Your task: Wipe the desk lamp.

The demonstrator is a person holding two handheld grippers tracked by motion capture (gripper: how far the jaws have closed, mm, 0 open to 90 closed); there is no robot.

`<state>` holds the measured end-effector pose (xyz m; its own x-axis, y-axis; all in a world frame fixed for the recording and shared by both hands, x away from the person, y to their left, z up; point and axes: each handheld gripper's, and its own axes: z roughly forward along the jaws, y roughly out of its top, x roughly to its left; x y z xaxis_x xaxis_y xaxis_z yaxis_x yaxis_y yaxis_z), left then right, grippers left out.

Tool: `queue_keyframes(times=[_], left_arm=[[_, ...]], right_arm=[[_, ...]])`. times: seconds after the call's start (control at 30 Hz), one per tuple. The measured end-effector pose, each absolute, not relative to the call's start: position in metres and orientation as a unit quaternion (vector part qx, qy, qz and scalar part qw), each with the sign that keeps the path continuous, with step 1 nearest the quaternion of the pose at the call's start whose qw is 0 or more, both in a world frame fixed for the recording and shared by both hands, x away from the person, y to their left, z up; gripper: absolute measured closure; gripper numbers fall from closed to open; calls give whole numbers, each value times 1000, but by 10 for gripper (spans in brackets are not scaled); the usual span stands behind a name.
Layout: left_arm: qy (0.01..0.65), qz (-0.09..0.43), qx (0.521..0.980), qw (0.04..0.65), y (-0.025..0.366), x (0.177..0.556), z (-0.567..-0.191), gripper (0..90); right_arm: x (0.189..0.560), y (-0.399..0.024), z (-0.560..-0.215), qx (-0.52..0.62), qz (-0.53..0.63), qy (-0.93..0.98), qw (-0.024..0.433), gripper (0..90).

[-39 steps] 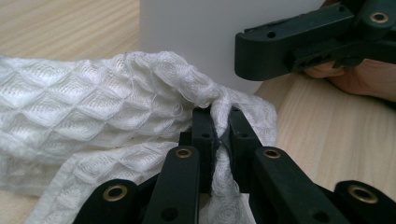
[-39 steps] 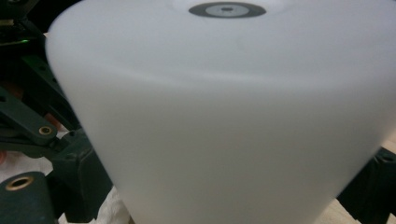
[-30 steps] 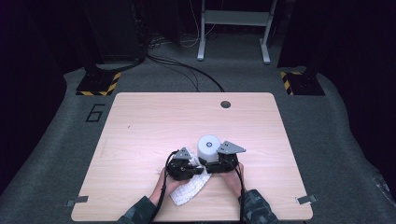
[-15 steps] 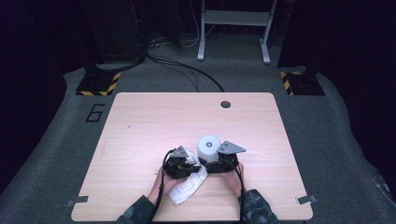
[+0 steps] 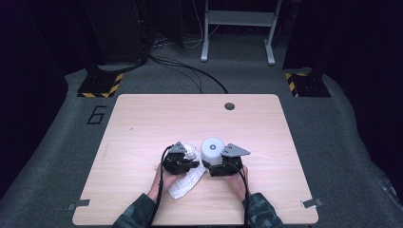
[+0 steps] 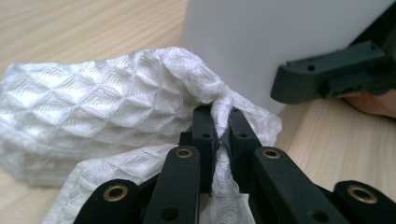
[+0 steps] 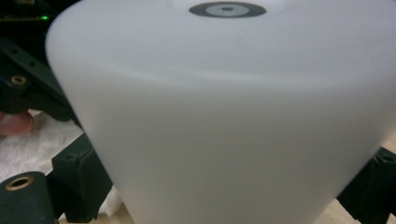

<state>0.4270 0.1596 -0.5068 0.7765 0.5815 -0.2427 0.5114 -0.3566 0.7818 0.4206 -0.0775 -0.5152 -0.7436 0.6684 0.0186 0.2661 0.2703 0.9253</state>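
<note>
The white quilted cloth (image 5: 186, 176) lies on the wooden table (image 5: 142, 128) near my edge, a little left of centre, running as a crumpled strip from about 7 o'clock up to 1 o'clock under my left gripper (image 5: 194, 165). In the left gripper view its waffle-like weave bunches up in a thick fold (image 6: 107, 112), and my two black jaws are pinched tight on a ridge of it, the fabric squeezed up between the tips. Just beyond that fold, at 12 o'clock from the jaws, stands the white cylinder (image 5: 212, 150), upright, with the cloth pressed up to its base. From above, the cylinder sits at about 2 o'clock from my left gripper and just ahead of my right gripper (image 5: 215, 167), which faces it from 5 o'clock. In the right gripper view the cylinder's smooth wall (image 7: 224, 121) looms right up against the camera, a dark ring around a small hole at its top, and my own jaws stand at either side of it, at 8 and 4 o'clock; whether they press on the wall I cannot tell. A bit of the cloth shows white at 8 o'clock there, beside a fingertip.
</note>
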Motion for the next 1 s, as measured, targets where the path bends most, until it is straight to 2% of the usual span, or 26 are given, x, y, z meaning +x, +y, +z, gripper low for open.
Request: queue_keyframes(times=[0.33, 0.67, 1.0], left_arm=[[320, 66, 816, 476, 164, 438, -481, 845], [277, 96, 836, 463, 159, 432, -454, 845], [256, 90, 844, 463, 158, 421, -441, 845]], right_arm=[[421, -78, -515, 302, 523, 774, 192, 80], [421, -78, -515, 302, 523, 774, 192, 80], [421, -78, -515, 300, 524, 774, 192, 80]])
